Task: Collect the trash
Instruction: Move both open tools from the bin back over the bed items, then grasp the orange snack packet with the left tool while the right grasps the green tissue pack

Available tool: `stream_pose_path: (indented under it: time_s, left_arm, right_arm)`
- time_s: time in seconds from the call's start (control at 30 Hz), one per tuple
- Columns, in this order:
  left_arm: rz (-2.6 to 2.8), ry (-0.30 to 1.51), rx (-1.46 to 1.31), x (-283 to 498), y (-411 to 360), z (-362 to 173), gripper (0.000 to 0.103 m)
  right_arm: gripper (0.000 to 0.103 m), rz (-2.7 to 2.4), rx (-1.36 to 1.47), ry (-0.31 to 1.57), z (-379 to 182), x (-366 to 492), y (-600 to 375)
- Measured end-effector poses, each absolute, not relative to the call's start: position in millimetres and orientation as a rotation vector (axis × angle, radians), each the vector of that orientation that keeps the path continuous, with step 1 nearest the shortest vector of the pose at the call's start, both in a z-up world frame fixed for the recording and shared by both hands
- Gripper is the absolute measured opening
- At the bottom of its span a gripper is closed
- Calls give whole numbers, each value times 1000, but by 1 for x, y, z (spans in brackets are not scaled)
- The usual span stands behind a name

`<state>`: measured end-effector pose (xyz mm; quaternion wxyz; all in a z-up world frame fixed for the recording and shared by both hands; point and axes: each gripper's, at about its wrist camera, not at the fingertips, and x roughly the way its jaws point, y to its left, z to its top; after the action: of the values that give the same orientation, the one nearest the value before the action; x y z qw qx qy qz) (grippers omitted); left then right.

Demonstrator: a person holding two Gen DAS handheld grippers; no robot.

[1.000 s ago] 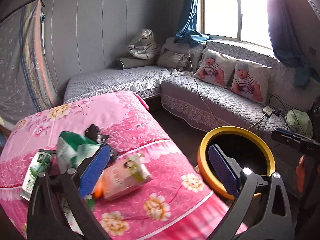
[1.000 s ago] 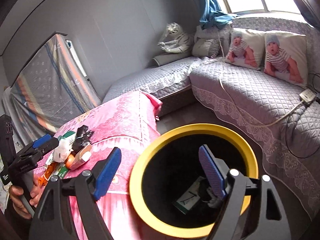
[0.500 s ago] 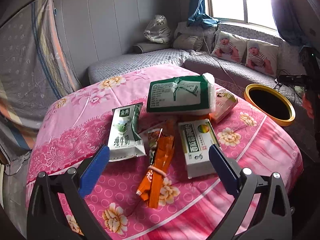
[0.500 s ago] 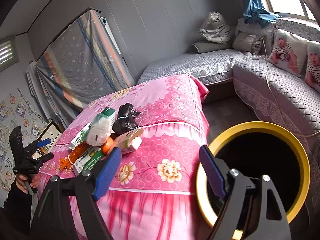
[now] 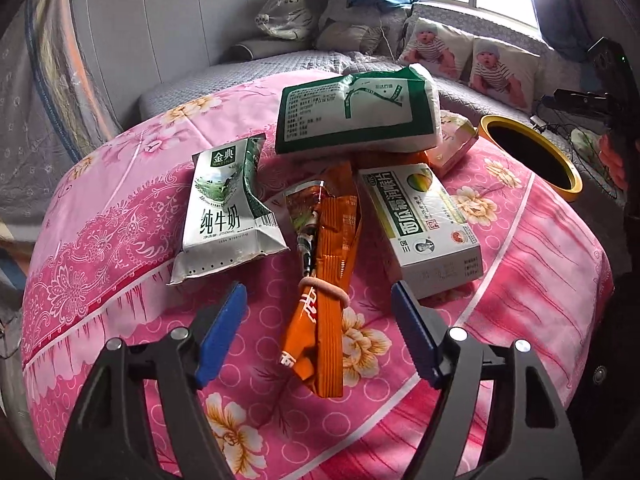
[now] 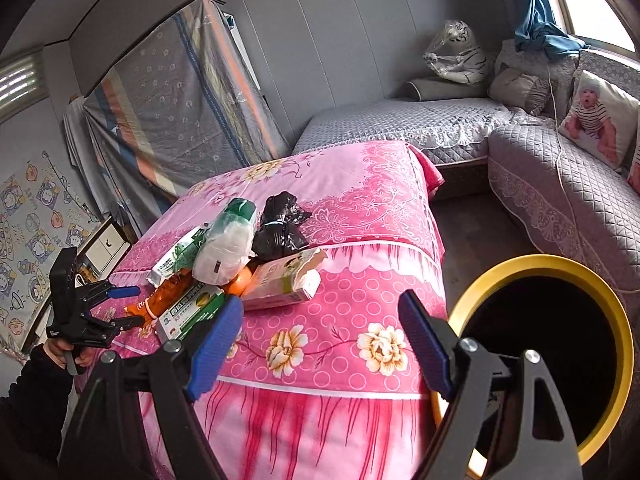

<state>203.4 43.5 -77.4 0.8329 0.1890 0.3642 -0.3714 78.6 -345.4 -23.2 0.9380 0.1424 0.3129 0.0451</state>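
Note:
Trash lies piled on the pink flowered table (image 5: 120, 220): a crushed milk carton (image 5: 224, 208), an orange wrapper bundle (image 5: 326, 276) tied with a band, a green-white medicine box (image 5: 424, 220), a green-white tissue pack (image 5: 352, 116) and a small pink carton (image 5: 454, 140). A black bag (image 6: 280, 224) shows in the right wrist view. My left gripper (image 5: 318, 328) is open, its jaws either side of the orange wrapper's near end. My right gripper (image 6: 320, 340) is open and empty, beside the yellow-rimmed bin (image 6: 612, 300).
The bin (image 5: 532, 152) stands on the floor beyond the table's far right edge. A grey quilted sofa (image 6: 560, 184) with baby-print pillows (image 5: 496, 68) runs along the wall and window. A cloth-covered frame (image 6: 172, 104) leans at the left.
My left gripper swung from the bin side to the table's other side and has closed in low over the orange wrapper. My right gripper lifted away from over the bin towards the table.

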Motion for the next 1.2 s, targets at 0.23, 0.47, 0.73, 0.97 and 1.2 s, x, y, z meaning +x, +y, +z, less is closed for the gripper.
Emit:
stream_pose_path:
  time_s: [0.23, 0.47, 0.73, 0.97, 1.2]
  left_arm:
    - [-791, 854, 399, 216, 39, -91, 31]
    - [-777, 859, 331, 221, 53, -84, 19]
    - [-690, 789, 253, 195, 87, -56, 19]
    - [-562, 711, 167, 162, 115, -38, 19]
    - [-486, 664, 67, 146, 132, -30, 19]
  right_arm:
    - [77, 125, 298, 643, -23, 82, -345]
    - [79, 224, 272, 656, -14, 89, -329]
    - [95, 275, -55, 728, -6, 117, -263]
    - [95, 315, -309, 833, 6, 176, -201]
    - [95, 253, -556, 987, -6, 252, -133]
